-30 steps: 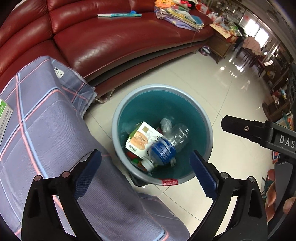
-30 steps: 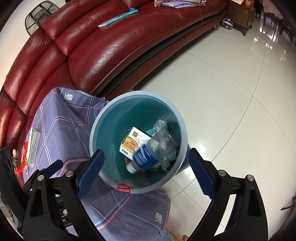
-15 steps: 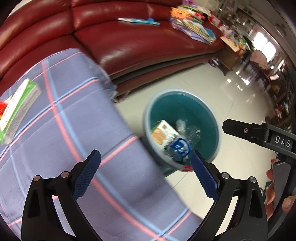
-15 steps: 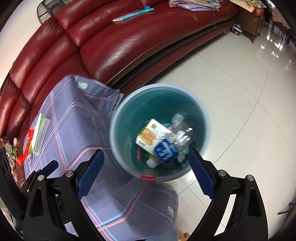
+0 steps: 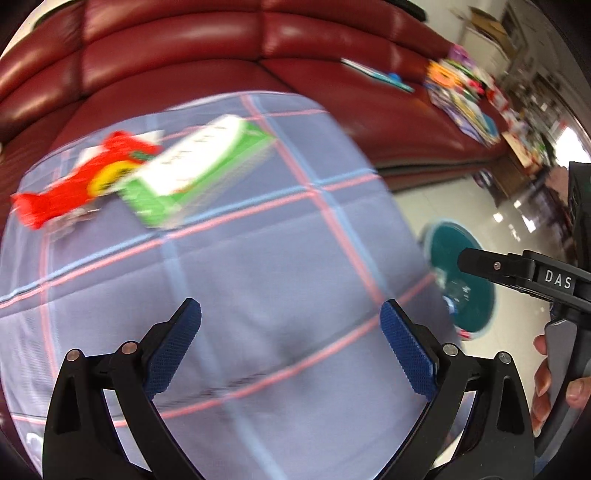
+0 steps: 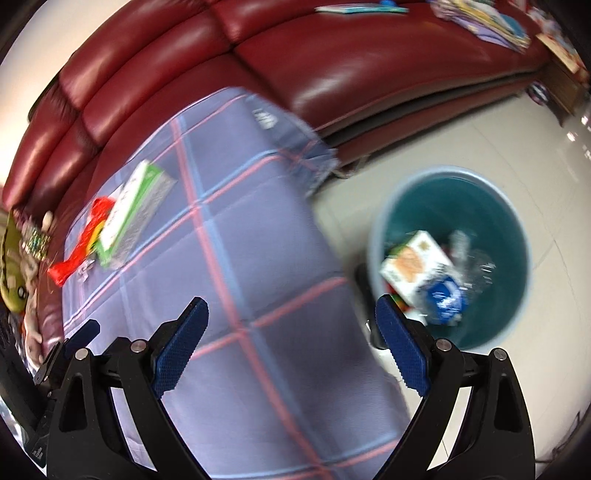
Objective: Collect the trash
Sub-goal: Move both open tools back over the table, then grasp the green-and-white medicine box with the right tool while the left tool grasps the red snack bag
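A green and white box (image 5: 195,166) (image 6: 135,210) lies on the blue checked cloth (image 5: 258,280) (image 6: 236,280), with a red wrapper (image 5: 77,184) (image 6: 83,240) beside it on the left. My left gripper (image 5: 290,343) hangs open over the cloth, empty. The right gripper (image 6: 291,339) is open too, above the cloth's right edge. On the floor to the right stands the teal bin (image 6: 509,236) (image 5: 476,295) holding a carton (image 6: 415,264) and a crushed bottle (image 6: 454,280). Both views are blurred by motion.
A dark red leather sofa (image 5: 221,48) (image 6: 332,66) curves behind the cloth, with a book (image 6: 354,9) and stacked papers (image 5: 461,96) on its seat. Glossy tile floor (image 6: 461,140) surrounds the bin. A hand (image 5: 554,380) holds the other gripper at the right.
Both grippers have swung left from over the bin towards the cloth. The green box and red wrapper have come into fuller view. Both stay open and empty.
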`<state>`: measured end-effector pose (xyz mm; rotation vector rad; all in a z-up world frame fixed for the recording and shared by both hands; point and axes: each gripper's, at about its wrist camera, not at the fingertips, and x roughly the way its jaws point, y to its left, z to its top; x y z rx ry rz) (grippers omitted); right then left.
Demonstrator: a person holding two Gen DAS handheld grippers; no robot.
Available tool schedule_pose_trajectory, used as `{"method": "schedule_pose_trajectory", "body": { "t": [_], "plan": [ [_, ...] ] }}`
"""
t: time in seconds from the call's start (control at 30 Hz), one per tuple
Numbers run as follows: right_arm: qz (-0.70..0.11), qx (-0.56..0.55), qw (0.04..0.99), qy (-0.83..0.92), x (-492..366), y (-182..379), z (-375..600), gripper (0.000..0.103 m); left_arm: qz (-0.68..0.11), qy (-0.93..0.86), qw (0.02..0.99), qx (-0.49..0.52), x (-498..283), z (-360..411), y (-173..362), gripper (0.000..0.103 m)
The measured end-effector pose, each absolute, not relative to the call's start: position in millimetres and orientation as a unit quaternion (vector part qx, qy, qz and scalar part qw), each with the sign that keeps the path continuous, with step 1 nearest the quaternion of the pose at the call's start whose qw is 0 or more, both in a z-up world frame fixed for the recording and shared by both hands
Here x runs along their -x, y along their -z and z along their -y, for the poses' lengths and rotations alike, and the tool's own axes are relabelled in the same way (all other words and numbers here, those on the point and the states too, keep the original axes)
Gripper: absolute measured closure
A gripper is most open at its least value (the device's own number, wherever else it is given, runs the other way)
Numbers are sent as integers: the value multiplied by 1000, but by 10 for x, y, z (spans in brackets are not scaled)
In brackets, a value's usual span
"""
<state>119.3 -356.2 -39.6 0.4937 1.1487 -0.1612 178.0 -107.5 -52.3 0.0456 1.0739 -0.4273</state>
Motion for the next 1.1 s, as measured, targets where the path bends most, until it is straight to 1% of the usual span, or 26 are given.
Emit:
{"method": "schedule_pose_trajectory", "body": {
  "t": [0.33,0.5,0.7,0.93,1.1],
  "plan": [
    [-558,-184,808,27,-1840,303,2606,15,-494,118,861,14,-2229,-226,316,5],
    [-567,-178,804,17,-2197,326,2278,15,-494,88,865,22,-2591,-653,287,5],
    [-576,-171,799,16,-2592,412,1943,15,-500,72,862,47,-3020,-950,391,5],
    [-579,-210,786,54,-3134,609,1742,15,-511,81,854,46,-3355,-943,582,6],
    [-582,-200,784,80,-3422,734,1639,15,-511,97,853,37,-3387,-913,660,6]
  ]
}}
